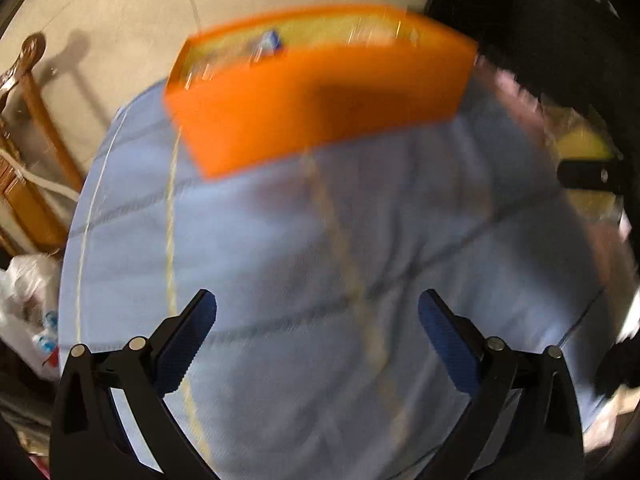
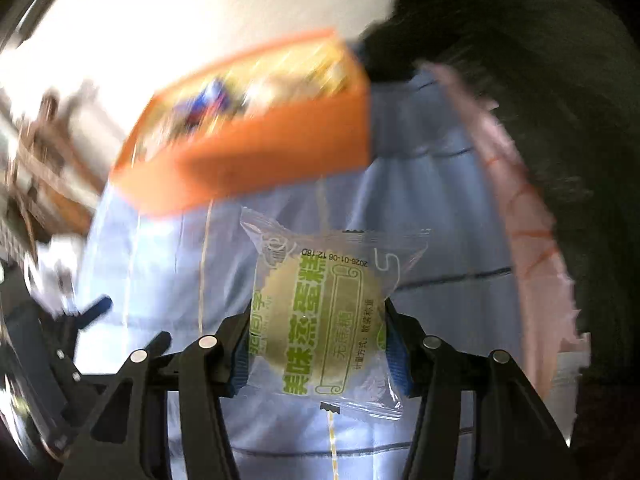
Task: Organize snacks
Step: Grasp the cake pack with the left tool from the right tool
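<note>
Our right hand-held gripper squeezes a cake pack; our left hand-held gripper gapes empty near the orange box.

cloth: pale blue checked, spread over the surface
chair: wooden, at the left edge
bag: white plastic, beside it

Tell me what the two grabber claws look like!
Both grippers, left and right, have black plastic fingers shaped like angled struts, dotted with round silver pins. The inner pads are blue with tiny ridges. No cables or sleeves show.
</note>
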The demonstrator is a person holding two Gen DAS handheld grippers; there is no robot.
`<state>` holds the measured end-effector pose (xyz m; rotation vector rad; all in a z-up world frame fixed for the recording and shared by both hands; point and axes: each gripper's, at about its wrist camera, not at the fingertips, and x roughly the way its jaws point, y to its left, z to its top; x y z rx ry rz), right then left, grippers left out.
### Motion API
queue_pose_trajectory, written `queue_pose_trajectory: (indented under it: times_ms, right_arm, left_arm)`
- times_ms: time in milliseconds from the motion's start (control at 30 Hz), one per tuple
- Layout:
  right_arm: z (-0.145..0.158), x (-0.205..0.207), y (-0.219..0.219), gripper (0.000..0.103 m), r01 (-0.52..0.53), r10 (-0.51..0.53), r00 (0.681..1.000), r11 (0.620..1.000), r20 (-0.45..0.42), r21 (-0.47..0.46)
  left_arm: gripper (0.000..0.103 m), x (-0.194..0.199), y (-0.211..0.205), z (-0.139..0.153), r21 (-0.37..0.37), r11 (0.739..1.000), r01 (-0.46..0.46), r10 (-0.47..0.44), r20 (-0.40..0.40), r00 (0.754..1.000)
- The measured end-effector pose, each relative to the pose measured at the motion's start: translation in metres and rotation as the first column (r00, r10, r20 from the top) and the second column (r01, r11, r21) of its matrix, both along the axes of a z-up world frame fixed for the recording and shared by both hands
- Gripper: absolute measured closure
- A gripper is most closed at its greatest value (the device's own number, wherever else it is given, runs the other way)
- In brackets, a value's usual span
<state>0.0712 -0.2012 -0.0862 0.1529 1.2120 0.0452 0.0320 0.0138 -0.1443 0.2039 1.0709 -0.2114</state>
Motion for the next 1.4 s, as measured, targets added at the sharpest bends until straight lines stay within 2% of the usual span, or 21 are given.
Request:
queue_pose_trajectory:
  times_ms: [100, 200, 233, 300, 367, 467, 533, 567, 633, 667, 700, 767, 800, 933, 967, 1033, 1100, 1200, 1333, 1367, 1400]
  right_arm:
    - [-0.032, -0.01, 0.024, 0.047, -0.099, 0.101, 0.993, 0.994, -0.062, 0.037]
    - [-0.055, -0.026, 0.038, 0.007, -0.184, 0.181, 0.976, 0.983, -0.119, -0.021]
    - [-0.056, -0.038, 0.036, 0.005, -0.193, 0.185, 0.974, 0.98, -0.129, -0.056]
    - [-0.052, -0.059, 0.03, 0.004, -0.204, 0.192, 0.972, 0.976, -0.134, -0.08]
    - [-0.048, -0.081, 0.018, 0.004, -0.215, 0.191, 0.966, 0.968, -0.172, -0.132]
    - [-0.042, -0.105, -0.003, 0.004, -0.181, 0.134, 0.968, 0.959, -0.214, -0.218]
    - [-0.041, -0.117, -0.019, 0.004, -0.1, 0.047, 0.972, 0.97, -0.23, -0.223]
    - [-0.042, -0.122, -0.025, 0.004, -0.058, 0.009, 0.973, 0.976, -0.23, -0.208]
    - [-0.045, -0.132, -0.033, 0.004, 0.034, -0.067, 0.97, 0.99, -0.233, -0.14]
    - [-0.047, -0.138, -0.035, 0.004, 0.075, -0.097, 0.966, 0.992, -0.24, -0.098]
    - [-0.048, -0.142, -0.034, 0.004, 0.088, -0.105, 0.967, 0.993, -0.232, -0.082]
    - [-0.045, -0.149, -0.02, 0.004, 0.056, -0.081, 0.975, 0.99, -0.208, -0.127]
    - [-0.045, -0.151, -0.014, 0.004, 0.044, -0.072, 0.975, 0.99, -0.209, -0.133]
    - [-0.04, -0.147, 0.002, 0.004, 0.059, -0.055, 0.986, 0.998, -0.156, 0.021]
    - [-0.039, -0.141, 0.003, 0.004, 0.041, -0.034, 0.991, 0.998, -0.131, 0.05]
    - [-0.034, -0.133, 0.009, 0.004, -0.085, 0.087, 0.995, 0.995, -0.045, 0.044]
    - [-0.028, -0.126, 0.018, 0.004, -0.246, 0.248, 0.968, 0.967, 0.025, -0.072]
    - [-0.03, -0.107, 0.024, 0.004, -0.362, 0.375, 0.925, 0.918, 0.058, -0.16]
    - [-0.031, -0.084, 0.026, 0.004, -0.286, 0.29, 0.949, 0.957, 0.126, -0.047]
    - [-0.032, -0.079, 0.027, 0.004, -0.249, 0.249, 0.957, 0.968, 0.146, -0.023]
    - [-0.034, -0.076, 0.028, 0.004, -0.239, 0.235, 0.958, 0.971, 0.163, 0.001]
  left_arm:
    - [0.004, -0.021, 0.012, -0.013, -0.044, 0.998, 0.044, -0.047, -0.053, 0.997]
    - [0.004, -0.033, 0.011, -0.015, -0.034, 0.991, 0.132, -0.134, -0.048, 0.99]
    - [0.004, -0.034, 0.008, -0.015, -0.026, 0.984, 0.176, -0.177, -0.049, 0.983]
    - [0.004, -0.037, -0.002, -0.011, -0.024, 0.956, 0.293, -0.294, -0.037, 0.955]
    - [0.004, -0.035, -0.016, -0.006, -0.026, 0.904, 0.427, -0.428, -0.033, 0.903]
    - [0.004, -0.036, -0.044, -0.001, 0.01, 0.77, 0.639, -0.638, -0.022, 0.77]
    - [0.004, -0.036, -0.062, -0.004, 0.089, 0.665, 0.742, -0.741, -0.043, 0.67]
    - [0.004, -0.037, -0.072, -0.004, 0.128, 0.592, 0.796, -0.797, -0.055, 0.602]
    - [0.004, -0.038, -0.083, -0.002, 0.157, 0.478, 0.864, -0.869, -0.06, 0.491]
    - [0.004, -0.04, -0.088, -0.001, 0.141, 0.375, 0.916, -0.917, -0.091, 0.389]
    - [0.004, -0.041, -0.091, -0.003, 0.139, 0.312, 0.94, -0.939, -0.107, 0.328]
    - [0.004, -0.042, -0.097, -0.006, 0.143, 0.186, 0.972, -0.969, -0.135, 0.205]
    - [0.004, -0.042, -0.1, -0.009, 0.126, 0.087, 0.988, -0.982, -0.157, 0.107]
    - [0.004, -0.036, -0.108, -0.016, 0.036, -0.112, 0.993, -0.968, -0.232, -0.101]
    - [0.004, -0.036, -0.107, -0.013, 0.008, -0.193, 0.981, -0.962, -0.199, -0.187]
    - [0.004, -0.04, -0.105, -0.01, 0.008, -0.316, 0.949, -0.94, -0.14, -0.312]
    - [0.004, -0.035, -0.103, -0.015, 0.003, -0.42, 0.908, -0.897, -0.152, -0.415]
    - [0.004, -0.022, -0.106, -0.018, 0.026, -0.484, 0.875, -0.867, -0.152, -0.475]
    - [0.004, -0.014, -0.114, -0.014, 0.023, -0.492, 0.87, -0.867, -0.107, -0.487]
    - [0.004, -0.014, -0.115, -0.014, 0.008, -0.499, 0.867, -0.863, -0.094, -0.496]
    - [0.004, -0.014, -0.114, -0.014, -0.013, -0.523, 0.853, -0.849, -0.081, -0.522]
